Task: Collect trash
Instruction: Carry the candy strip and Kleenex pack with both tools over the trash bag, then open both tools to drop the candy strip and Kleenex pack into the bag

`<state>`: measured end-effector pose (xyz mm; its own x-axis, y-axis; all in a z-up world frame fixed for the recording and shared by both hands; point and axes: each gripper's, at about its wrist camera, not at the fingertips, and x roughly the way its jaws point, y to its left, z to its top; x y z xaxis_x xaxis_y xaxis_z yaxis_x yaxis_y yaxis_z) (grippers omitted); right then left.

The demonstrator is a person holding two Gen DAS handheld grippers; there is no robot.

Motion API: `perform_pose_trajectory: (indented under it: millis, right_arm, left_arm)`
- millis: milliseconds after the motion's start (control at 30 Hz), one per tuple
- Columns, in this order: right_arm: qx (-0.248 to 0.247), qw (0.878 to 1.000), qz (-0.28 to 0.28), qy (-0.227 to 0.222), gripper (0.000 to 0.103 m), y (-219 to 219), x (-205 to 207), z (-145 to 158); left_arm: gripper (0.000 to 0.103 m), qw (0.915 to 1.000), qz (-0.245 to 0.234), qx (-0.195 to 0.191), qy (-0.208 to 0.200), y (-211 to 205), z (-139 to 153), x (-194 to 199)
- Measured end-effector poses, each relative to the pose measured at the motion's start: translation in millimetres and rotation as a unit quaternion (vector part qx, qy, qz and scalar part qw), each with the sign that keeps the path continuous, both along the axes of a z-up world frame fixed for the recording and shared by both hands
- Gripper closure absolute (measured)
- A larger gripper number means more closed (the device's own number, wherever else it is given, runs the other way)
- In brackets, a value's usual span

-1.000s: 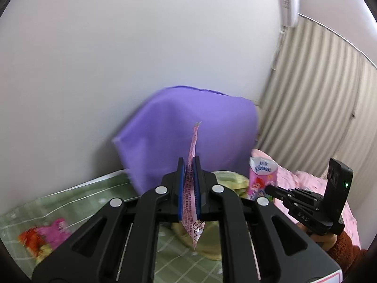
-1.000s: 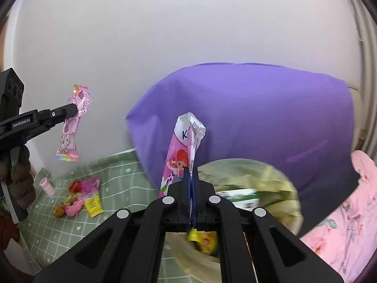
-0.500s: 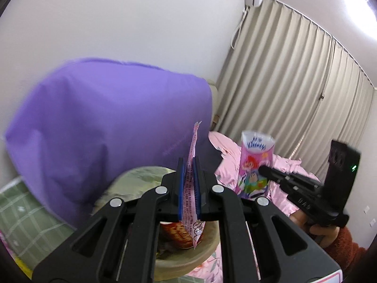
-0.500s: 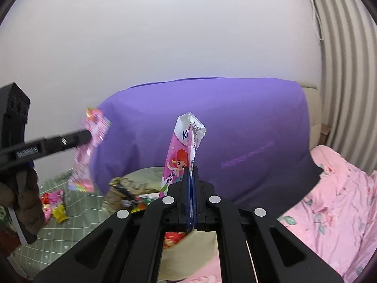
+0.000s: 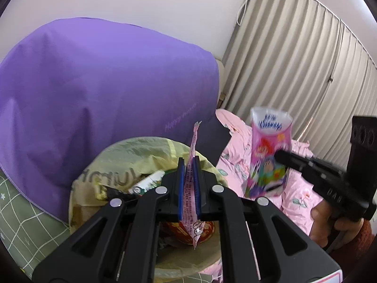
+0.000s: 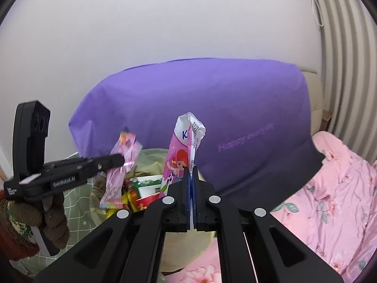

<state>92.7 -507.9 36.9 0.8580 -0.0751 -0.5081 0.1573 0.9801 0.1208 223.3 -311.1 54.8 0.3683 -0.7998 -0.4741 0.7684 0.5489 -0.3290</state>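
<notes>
The left gripper (image 5: 188, 186) has its fingers (image 5: 180, 184) pressed together on a thin pink wrapper (image 5: 191, 195), which stands edge-on and hangs over the trash bin (image 5: 132, 155) lined with a yellowish bag. At 3 o'clock in the left wrist view, the right gripper (image 5: 280, 155) pinches a pink snack packet (image 5: 268, 151) just beside the bin, over the pink bedding (image 5: 299, 198). In the right wrist view its fingers (image 6: 186, 188) are clamped tight on that packet's edge. Other trash (image 6: 143, 188) lies inside the bin. A purple cloth (image 5: 94, 89) rises at 12 o'clock behind the bin.
</notes>
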Motion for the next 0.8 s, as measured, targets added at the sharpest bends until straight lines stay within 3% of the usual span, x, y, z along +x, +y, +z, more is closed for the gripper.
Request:
perform_pose_trajectory:
  millis: [267,567,667,800]
  right_arm:
    - [0.037,0.996,0.045,0.066,0.099,14,42,-38]
    - [0.037,0.991,0.060,0.110,0.099,24,69,-67]
    - [0.033,0.991,0.064,0.115,0.099,27,71,-71]
    - [0.017,0.992,0.054,0.114,0.098,29,70,-72]
  left_arm:
    - [0.096,0.9988,0.032,0.012,0.035,21,-26,19]
    - [0.096,0.9973,0.031,0.044,0.050,28,-44,27]
    - [0.094,0.9969,0.023,0.044,0.062,29,-46,29]
    - [0.083,0.9966,0.014,0.031,0.075,32,-44,32]
